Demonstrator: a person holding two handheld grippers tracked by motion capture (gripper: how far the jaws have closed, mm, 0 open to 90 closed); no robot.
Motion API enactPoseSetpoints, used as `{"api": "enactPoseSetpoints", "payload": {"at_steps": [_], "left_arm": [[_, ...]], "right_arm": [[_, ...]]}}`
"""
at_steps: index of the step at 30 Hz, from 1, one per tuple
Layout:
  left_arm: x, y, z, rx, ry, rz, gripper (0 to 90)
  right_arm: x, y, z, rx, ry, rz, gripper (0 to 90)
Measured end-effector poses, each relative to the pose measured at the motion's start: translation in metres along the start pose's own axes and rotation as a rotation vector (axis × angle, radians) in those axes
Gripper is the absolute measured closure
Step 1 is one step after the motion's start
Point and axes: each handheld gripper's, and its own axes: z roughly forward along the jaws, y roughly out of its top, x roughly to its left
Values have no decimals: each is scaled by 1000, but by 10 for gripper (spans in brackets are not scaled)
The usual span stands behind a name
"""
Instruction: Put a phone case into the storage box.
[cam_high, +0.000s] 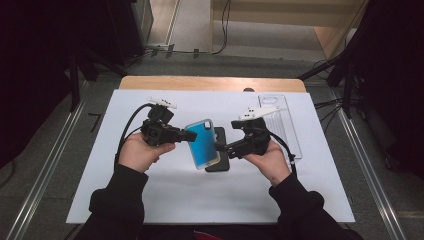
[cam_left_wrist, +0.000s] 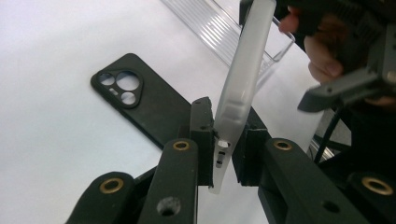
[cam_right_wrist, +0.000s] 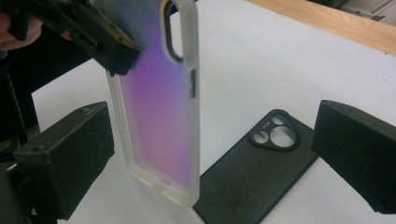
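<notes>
My left gripper (cam_high: 191, 135) is shut on the edge of a translucent phone case (cam_high: 203, 143) with a blue-to-purple sheen and holds it off the table. In the left gripper view its pads clamp the case (cam_left_wrist: 245, 70) near the bottom end. My right gripper (cam_high: 222, 147) stands open beside the case's other long edge. In the right gripper view its jaws are wide apart, with the case (cam_right_wrist: 159, 107) hanging between them and touching neither. A black phone case (cam_high: 218, 165) with a triangular camera cut-out lies flat on the mat underneath (cam_right_wrist: 252, 172).
A white mat (cam_high: 150, 190) covers the wooden table (cam_high: 200, 82). A clear plastic tray (cam_high: 282, 125) lies at the back right, behind my right hand. Metal rails run along the floor on both sides.
</notes>
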Motion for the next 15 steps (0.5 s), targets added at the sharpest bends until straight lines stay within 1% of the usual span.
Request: {"api": "enactPoseSetpoints", "payload": {"at_steps": [3,5,7,9,11,15], "left_arm": [[1,0,0,-1,21,-30,804],[2,0,0,-2,31,-46,804],[2,1,0,-4,44,-67,804],[2,1,0,-5,50,-82,804],[2,1,1,-3,58,-99,804],[0,1,4,2,73,-121,804]], "right_arm": [[7,-2,7,16,-14,-2,0],[11,-4,10,16,-35,-10,0],[18,-5,15,18,-67,-18,0],[23,-7,19,19,-87,-22,0],[27,-8,23,21,-99,-18,0],[34,-9,30,22,-114,4,0]]}}
